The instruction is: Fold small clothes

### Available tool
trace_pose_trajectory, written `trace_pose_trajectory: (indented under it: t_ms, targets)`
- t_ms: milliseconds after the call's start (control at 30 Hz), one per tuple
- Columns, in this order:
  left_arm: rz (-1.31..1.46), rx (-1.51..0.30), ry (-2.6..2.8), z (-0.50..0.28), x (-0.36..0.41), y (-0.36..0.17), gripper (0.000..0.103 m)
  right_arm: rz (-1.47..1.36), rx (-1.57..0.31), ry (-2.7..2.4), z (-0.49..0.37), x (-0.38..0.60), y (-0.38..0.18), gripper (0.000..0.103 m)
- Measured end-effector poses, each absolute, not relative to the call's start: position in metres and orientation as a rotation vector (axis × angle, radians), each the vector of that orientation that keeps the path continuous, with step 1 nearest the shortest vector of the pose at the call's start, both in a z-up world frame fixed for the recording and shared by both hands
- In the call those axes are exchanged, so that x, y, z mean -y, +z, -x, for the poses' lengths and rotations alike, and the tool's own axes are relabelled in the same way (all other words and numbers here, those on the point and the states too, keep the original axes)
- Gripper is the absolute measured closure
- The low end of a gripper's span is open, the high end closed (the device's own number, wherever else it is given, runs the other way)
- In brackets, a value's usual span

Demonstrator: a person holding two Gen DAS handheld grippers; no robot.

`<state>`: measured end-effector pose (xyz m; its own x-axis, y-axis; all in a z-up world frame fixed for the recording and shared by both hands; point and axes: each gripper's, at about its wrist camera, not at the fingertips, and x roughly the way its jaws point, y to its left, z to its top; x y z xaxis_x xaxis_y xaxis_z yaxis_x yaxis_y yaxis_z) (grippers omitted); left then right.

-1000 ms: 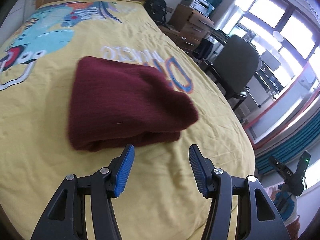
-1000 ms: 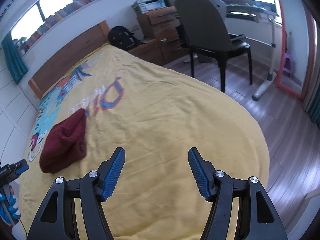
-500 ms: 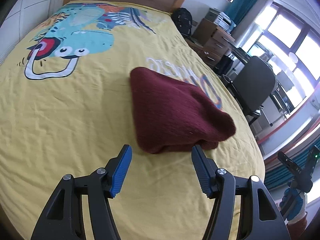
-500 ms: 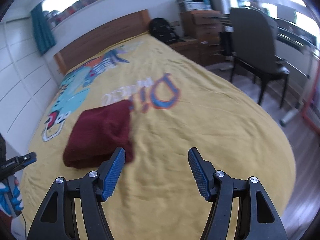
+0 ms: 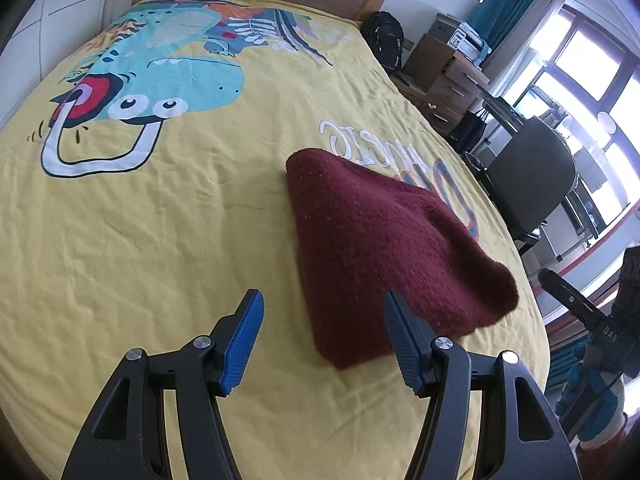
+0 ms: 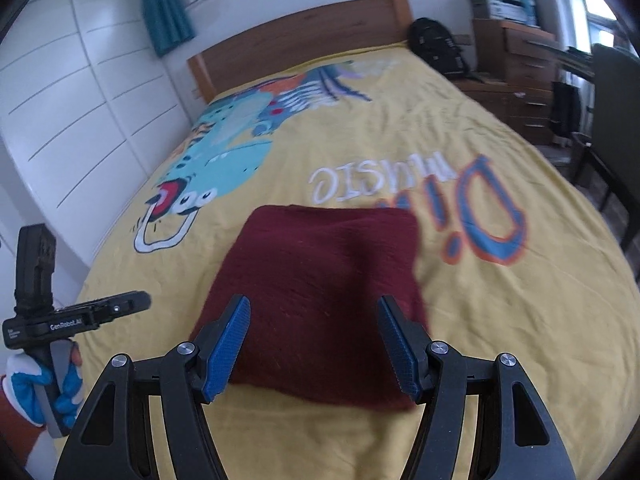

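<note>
A dark red knitted garment [image 5: 384,248] lies folded in a rough rectangle on the yellow bedspread [image 5: 160,240]; it also shows in the right wrist view [image 6: 320,288]. My left gripper [image 5: 324,340] is open and empty, just short of the garment's near left corner. My right gripper [image 6: 312,344] is open and empty, centred over the garment's near edge. The left gripper's body [image 6: 36,320], held in a blue and white gloved hand, shows at the left of the right wrist view.
The bedspread carries a cartoon print [image 5: 160,80] and lettering [image 6: 400,184]. A wooden headboard [image 6: 304,40] is at the far end. A black backpack [image 6: 438,52], wooden drawers [image 6: 520,72] and a dark office chair [image 5: 528,176] stand beside the bed's right side. White panelled wall [image 6: 80,100] on the left.
Both grippers have swung toward the garment. The right one turned left and now faces it head-on. The left one shifted so the garment sits to its right. Both stayed open.
</note>
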<state>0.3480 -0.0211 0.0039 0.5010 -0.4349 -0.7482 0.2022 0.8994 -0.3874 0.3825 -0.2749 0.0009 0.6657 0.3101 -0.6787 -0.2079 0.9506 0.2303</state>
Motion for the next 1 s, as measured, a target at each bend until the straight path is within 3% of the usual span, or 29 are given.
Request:
trace_pose_trajectory:
  t_ms: [533,600,700,1000]
  targets:
    - [0.251,-1.042,-0.4,-0.402,0.048,-0.041,0.047,-0.229,-0.919,0.299,-0.43,0.303,-0.088,0.035]
    - [0.255,-1.059,-0.406,-0.404,0.051,-0.049,0.046,-0.246,-0.908,0.304,-0.429,0.309,-0.086,0.036]
    - [0.256,-1.06,-0.413,-0.408,0.055,-0.052,0.035,-0.256,-0.883,0.3,-0.43,0.313,-0.075,0.036]
    - [0.272,-1.063,-0.426,-0.428,0.06,-0.051,0.031,-0.228,-0.863,0.265,-0.442,0.315,-0.055,0.036]
